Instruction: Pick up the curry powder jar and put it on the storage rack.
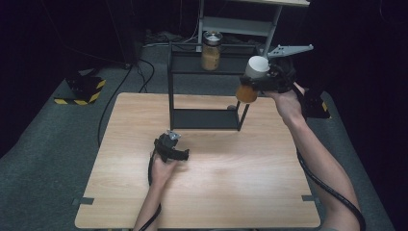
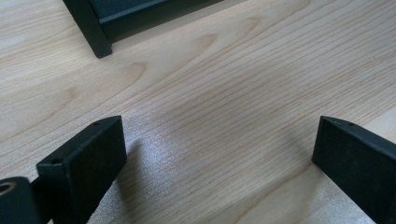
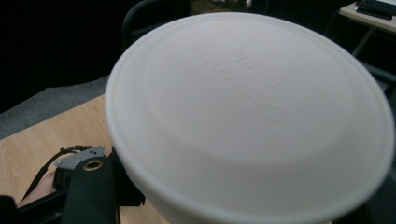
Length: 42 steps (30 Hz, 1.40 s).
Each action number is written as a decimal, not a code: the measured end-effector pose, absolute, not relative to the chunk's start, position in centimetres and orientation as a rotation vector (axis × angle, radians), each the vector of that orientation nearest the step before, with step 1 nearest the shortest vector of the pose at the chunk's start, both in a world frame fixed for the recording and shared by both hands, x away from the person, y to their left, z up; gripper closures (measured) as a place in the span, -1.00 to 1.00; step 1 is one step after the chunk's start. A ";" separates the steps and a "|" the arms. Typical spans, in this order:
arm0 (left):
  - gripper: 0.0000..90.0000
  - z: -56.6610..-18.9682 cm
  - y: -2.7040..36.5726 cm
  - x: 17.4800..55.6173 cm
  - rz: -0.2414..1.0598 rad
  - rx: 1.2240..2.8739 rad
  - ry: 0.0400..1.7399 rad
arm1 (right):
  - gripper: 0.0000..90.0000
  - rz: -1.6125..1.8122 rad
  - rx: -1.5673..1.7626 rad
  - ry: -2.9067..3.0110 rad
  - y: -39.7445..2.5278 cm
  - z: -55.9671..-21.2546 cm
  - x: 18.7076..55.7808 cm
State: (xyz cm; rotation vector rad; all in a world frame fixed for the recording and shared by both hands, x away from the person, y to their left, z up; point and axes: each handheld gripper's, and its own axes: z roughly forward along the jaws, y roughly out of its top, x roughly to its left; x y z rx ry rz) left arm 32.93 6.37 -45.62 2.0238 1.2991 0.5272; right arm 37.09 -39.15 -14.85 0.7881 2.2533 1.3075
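A dark room with grey carpet surrounds a pale wooden table; a black shelf stands at its far middle. Nearest you, your left gripper rests low over the bare tabletop, just short of the shelf's foot, its jaws spread wide with nothing between them. Farther off and to the right, your right gripper is raised beside the shelf's right post, clamped on a jar with a white lid and amber contents. The jar hangs tilted, clear of table and shelf. In the right gripper view its lid fronts the lens. On the top shelf, behind, stands a second jar with a metal lid, well apart from the held one.

Judged by its fill, the jar is moderately heavy and rigid; the wall looks smooth and likely slippery, and possibly breakable. Hold it on the body just below the lid, where the rim checks any slide, and keep the squeeze firm while it is tilted.
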 end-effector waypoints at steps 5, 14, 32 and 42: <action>-0.94 -45.6 6.4 32.9 0.528 2.024 1.298 | -0.23 1.307 0.798 2.228 -38.6 -13.4 37.6; -0.94 -45.6 6.4 32.9 0.528 2.024 1.298 | -0.22 1.298 0.869 2.180 -37.6 -12.2 38.9; -0.94 -45.6 6.4 32.9 0.529 2.023 1.299 | -0.22 1.203 1.028 2.068 -33.5 -11.1 42.2; -0.94 -45.6 6.4 32.9 0.527 2.024 1.298 | -0.23 1.155 1.072 2.062 -31.2 -11.1 43.7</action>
